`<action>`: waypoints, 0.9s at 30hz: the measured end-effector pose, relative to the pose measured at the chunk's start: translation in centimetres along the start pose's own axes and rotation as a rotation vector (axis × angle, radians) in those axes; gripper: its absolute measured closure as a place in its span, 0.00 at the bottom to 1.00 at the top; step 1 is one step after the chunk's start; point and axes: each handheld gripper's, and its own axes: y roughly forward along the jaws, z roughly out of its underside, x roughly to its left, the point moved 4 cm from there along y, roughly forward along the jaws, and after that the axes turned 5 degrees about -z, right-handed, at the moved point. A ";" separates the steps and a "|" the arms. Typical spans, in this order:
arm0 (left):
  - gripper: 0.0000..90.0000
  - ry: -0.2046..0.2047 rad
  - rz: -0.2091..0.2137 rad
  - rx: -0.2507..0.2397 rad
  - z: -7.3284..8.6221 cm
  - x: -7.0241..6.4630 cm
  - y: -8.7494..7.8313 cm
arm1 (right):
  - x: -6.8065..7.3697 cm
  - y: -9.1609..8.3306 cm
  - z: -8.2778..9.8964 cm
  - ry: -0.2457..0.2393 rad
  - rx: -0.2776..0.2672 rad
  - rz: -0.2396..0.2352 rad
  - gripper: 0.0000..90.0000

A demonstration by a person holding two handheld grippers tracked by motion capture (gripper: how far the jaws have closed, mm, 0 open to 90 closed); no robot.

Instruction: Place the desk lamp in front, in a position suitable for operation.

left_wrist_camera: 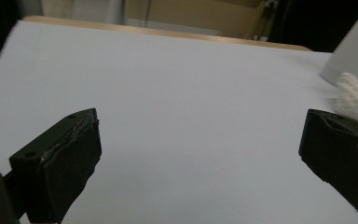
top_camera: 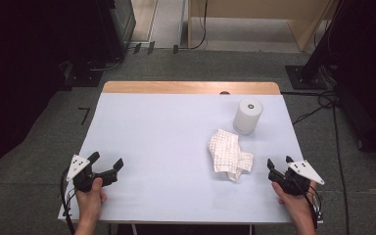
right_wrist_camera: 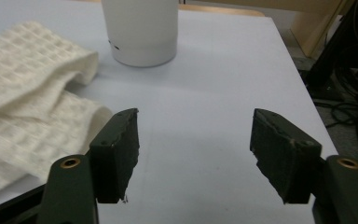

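Note:
A crumpled white waffle-weave cloth lies on the white table, right of centre. Behind it stands a white cylinder. My left gripper rests near the table's front left, held by a hand, jaws wide apart with nothing between them. My right gripper sits at the front right, just right of the cloth, jaws apart and empty. In the right gripper view the cloth lies left of the jaws and the cylinder stands ahead. The left gripper view shows the cloth and cylinder at far right.
The table's wooden far edge runs across the back. Dark equipment and cables stand on the floor around the table. A wide stretch of bare tabletop lies between the two grippers.

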 end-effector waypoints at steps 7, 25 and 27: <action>0.01 0.041 -0.039 -0.010 -0.1 -0.5 0.0 | 0.7 -0.1 -0.7 0.003 0.011 -0.039 0.34; 0.02 0.019 -0.014 0.015 0.3 -1.0 1.3 | 5.4 1.5 -4.7 -0.032 -0.012 -0.161 0.16; 0.02 0.017 -0.013 0.015 0.4 -1.0 1.3 | 6.1 2.1 -5.3 -0.042 -0.015 -0.166 0.16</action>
